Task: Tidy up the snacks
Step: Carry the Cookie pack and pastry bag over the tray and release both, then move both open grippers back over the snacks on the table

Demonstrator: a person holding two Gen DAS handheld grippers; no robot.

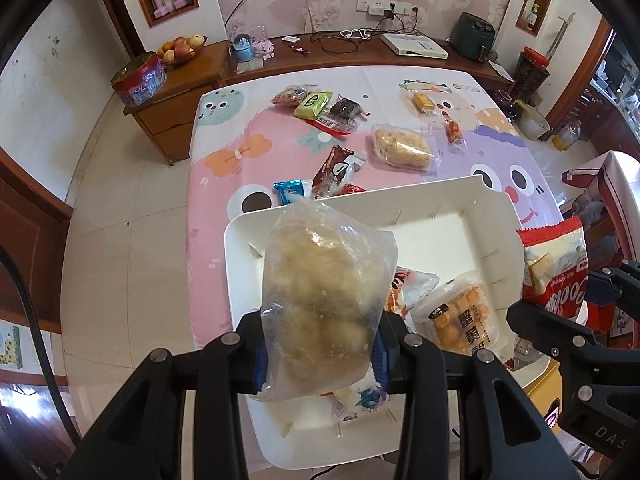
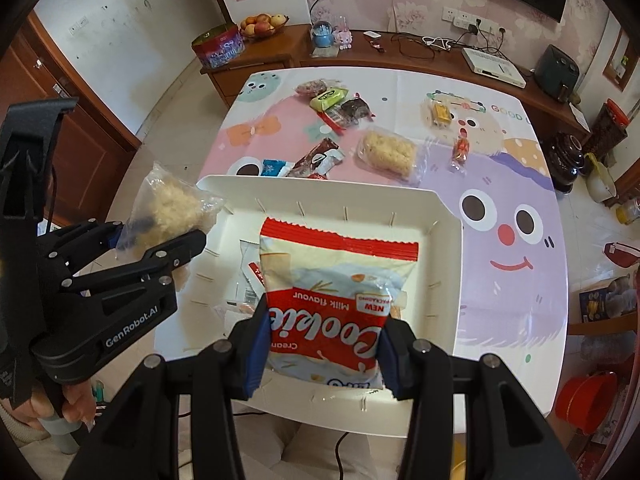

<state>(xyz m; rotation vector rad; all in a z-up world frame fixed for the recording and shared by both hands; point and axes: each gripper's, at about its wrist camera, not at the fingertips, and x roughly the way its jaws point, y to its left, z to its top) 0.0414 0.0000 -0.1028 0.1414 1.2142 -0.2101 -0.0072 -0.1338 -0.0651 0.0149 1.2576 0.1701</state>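
My left gripper [image 1: 318, 354] is shut on a clear bag of beige puffed snack [image 1: 320, 300] and holds it above the left part of the white tray [image 1: 472, 196]. It also shows in the right wrist view [image 2: 160, 236] with the bag [image 2: 172, 204]. My right gripper [image 2: 322, 354] is shut on a red and white cookie packet [image 2: 340, 296] above the tray [image 2: 448, 216]. The packet also shows in the left wrist view [image 1: 556, 264]. An orange snack box [image 1: 466, 316] and other packets lie in the tray.
Several loose snacks lie on the cartoon tablecloth [image 2: 500, 152] beyond the tray: a rice-cake bag [image 2: 390, 152], a brown wrapper [image 2: 320, 158], a blue packet [image 2: 274, 168], a green packet [image 2: 328, 98]. A wooden sideboard [image 2: 400, 64] stands behind the table.
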